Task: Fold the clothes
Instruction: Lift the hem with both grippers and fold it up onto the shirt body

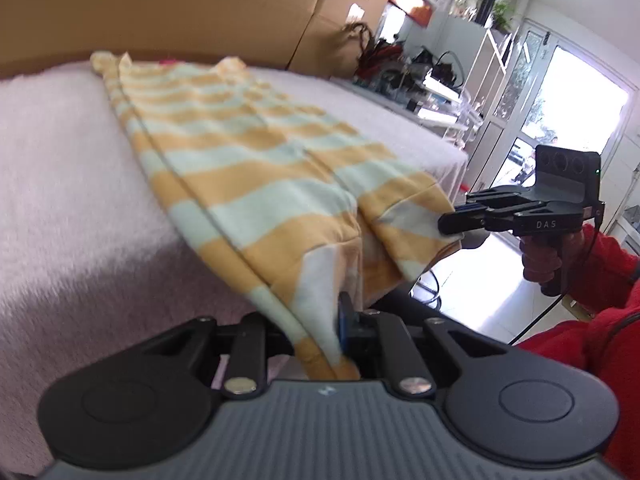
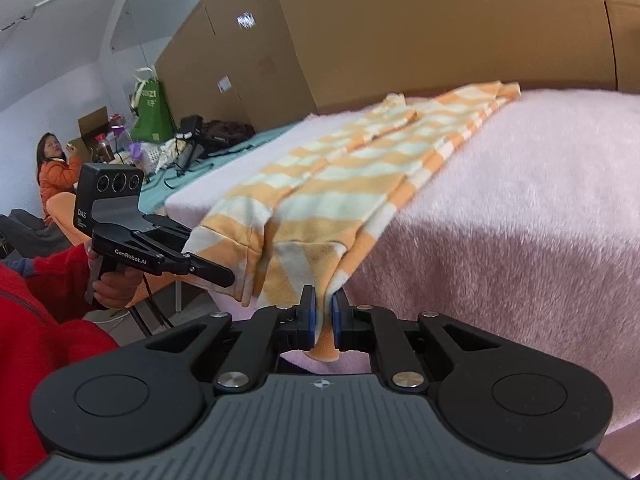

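Observation:
A garment striped in yellow-orange and pale mint (image 1: 240, 152) lies lengthwise on a fluffy pink blanket (image 1: 60, 160), with its two leg ends hanging over the near edge. In the left wrist view my left gripper (image 1: 340, 320) is shut on the hem of one leg. To the right, my right gripper (image 1: 445, 226) pinches the hem of the other leg. In the right wrist view the garment (image 2: 360, 168) runs away from my right gripper (image 2: 323, 314), whose blue pads (image 2: 310, 312) clamp an orange hem corner. My left gripper (image 2: 229, 276) grips the neighbouring leg end at the left.
Tall cardboard boxes (image 2: 400, 20) stand behind the table. A person in an orange jacket (image 2: 56, 176) sits at the far left near a green bag (image 2: 152, 112). Cluttered shelves and a bright glass door (image 1: 560, 120) lie to the right. Red sleeves (image 1: 600, 320) hold the grippers.

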The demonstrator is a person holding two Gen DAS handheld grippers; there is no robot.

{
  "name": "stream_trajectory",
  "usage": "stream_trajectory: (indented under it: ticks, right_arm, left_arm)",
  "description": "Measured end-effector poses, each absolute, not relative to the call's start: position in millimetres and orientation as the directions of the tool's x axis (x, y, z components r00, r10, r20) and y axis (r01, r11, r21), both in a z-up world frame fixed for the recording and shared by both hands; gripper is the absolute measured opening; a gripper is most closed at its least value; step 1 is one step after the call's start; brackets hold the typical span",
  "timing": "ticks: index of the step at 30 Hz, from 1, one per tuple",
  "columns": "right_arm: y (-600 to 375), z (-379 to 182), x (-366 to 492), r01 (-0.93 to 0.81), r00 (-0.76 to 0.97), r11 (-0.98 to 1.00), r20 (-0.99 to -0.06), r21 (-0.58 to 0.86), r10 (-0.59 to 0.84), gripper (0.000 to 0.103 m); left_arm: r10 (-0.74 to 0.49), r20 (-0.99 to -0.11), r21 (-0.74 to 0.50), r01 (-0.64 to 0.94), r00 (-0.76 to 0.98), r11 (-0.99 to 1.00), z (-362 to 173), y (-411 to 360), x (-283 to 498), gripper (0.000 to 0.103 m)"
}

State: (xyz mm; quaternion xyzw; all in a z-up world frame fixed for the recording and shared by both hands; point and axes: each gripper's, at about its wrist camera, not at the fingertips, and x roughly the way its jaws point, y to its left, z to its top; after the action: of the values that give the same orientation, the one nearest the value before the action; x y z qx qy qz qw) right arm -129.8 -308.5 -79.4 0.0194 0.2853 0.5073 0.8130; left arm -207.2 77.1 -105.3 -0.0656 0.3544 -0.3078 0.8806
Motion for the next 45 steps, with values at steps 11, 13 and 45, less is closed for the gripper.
stream_trajectory:
  ticks: [11, 13, 45]
  right_arm:
    - [-315.8, -71.9, -139.9, -0.817, 0.399, 0.539, -0.473, 0.207, 0.786, 0.039]
    - [-316.1, -67.2, -134.3, -0.83, 0.383, 0.517, -0.458, 0.21, 0.802, 0.04]
    - [-307.6, -64.9, -115.1, -0.827, 0.053, 0.294, -0.454, 0.48, 0.889, 0.012]
  left_arm:
    - [-0.564, -0.631, -0.224, 0.571, 0.533, 0.79, -90.2, 87.7, -212.3, 0.071]
    - [-0.599, -0.605, -0.253, 0.588, 0.524, 0.769, -83.4, 88.5, -207.2, 0.076]
    - [-0.655, -0.66, -0.368, 0.601, 0.369, 0.71, -93.2, 94.7, -198.3, 0.004]
